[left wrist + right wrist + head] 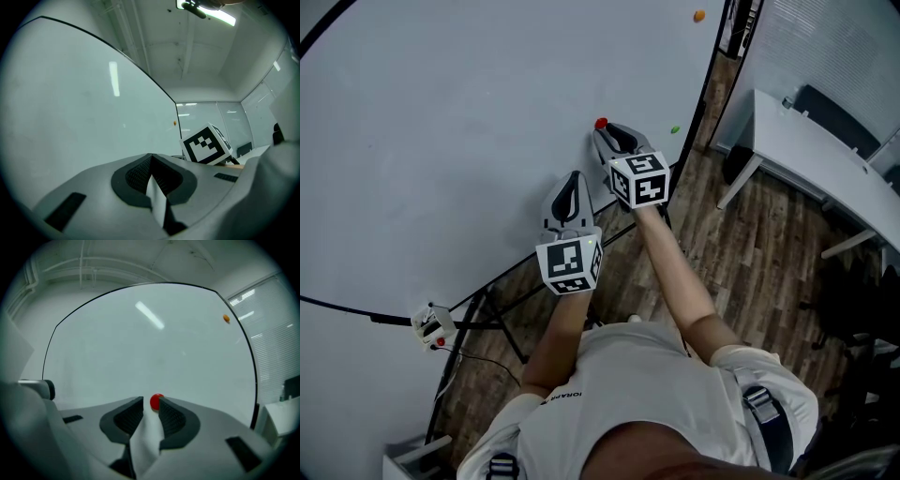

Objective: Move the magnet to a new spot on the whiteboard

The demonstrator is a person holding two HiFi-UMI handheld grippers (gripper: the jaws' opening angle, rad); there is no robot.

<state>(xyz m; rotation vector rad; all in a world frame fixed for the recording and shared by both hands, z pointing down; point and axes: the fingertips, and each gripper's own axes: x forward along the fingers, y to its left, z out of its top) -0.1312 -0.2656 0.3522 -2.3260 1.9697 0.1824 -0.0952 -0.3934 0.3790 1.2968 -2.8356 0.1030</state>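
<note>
Now the right gripper (151, 401) has its jaws open around the small round red magnet (156, 401).
Best to squeeze softly first; the left gripper (151, 159) has closed, empty jaws.

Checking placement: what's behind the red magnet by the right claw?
Whiteboard; the red magnet sits against it, between the right claw's parted jaws. Its back face is hidden.

Both arms are stretching forward; the left gripper (572, 180) is sitting with jaws closed together, while the right gripper (606, 130), slightly ahead, is holding its jaws partly apart.
</note>
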